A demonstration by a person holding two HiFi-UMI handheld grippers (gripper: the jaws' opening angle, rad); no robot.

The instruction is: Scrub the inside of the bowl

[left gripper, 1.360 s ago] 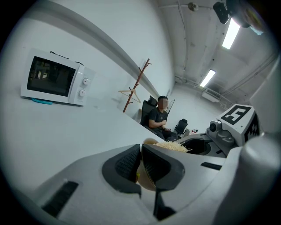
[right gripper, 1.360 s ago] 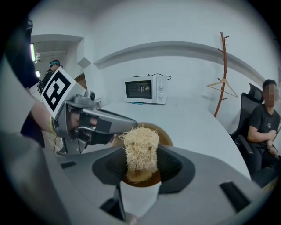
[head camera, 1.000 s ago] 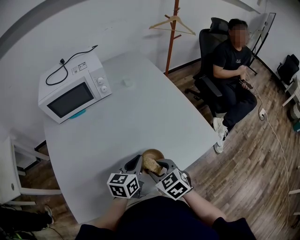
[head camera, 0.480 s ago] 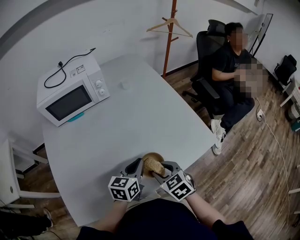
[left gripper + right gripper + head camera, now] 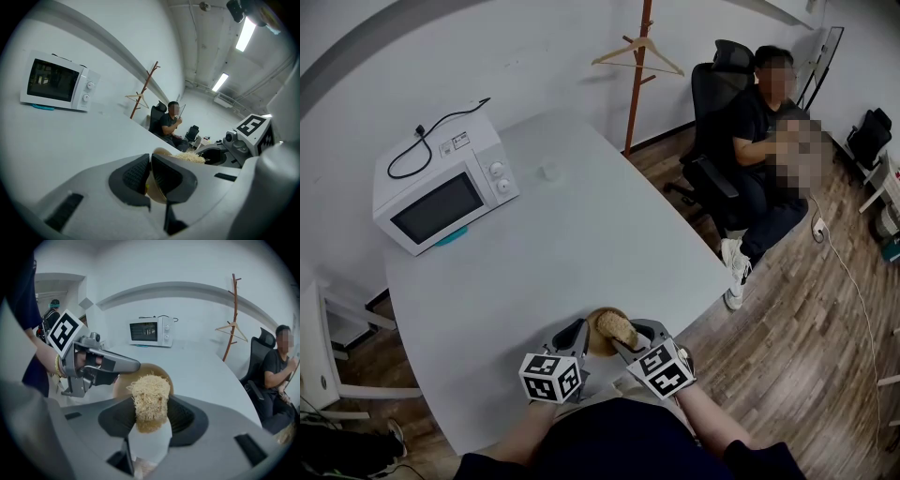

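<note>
A tan bowl (image 5: 595, 339) sits on the white table (image 5: 581, 234) near its front edge. My left gripper (image 5: 578, 332) is shut on the bowl's rim at the left; in the left gripper view the rim (image 5: 157, 187) is pinched between the dark pads. My right gripper (image 5: 625, 341) is shut on a straw-coloured fibrous scrubber (image 5: 617, 327), which rests inside the bowl. In the right gripper view the scrubber (image 5: 149, 397) stands up between the jaws in front of the bowl (image 5: 122, 384), with the left gripper (image 5: 133, 366) at the bowl's left edge.
A white microwave (image 5: 445, 192) stands at the table's far left, with a small white object (image 5: 548, 172) beside it. A wooden coat stand (image 5: 639, 66) rises behind the table. A person (image 5: 759, 131) sits in a black chair at the far right, on the wood floor.
My right gripper has slid the scrubber a little to the right inside the bowl. The left gripper and the bowl have stayed put.
</note>
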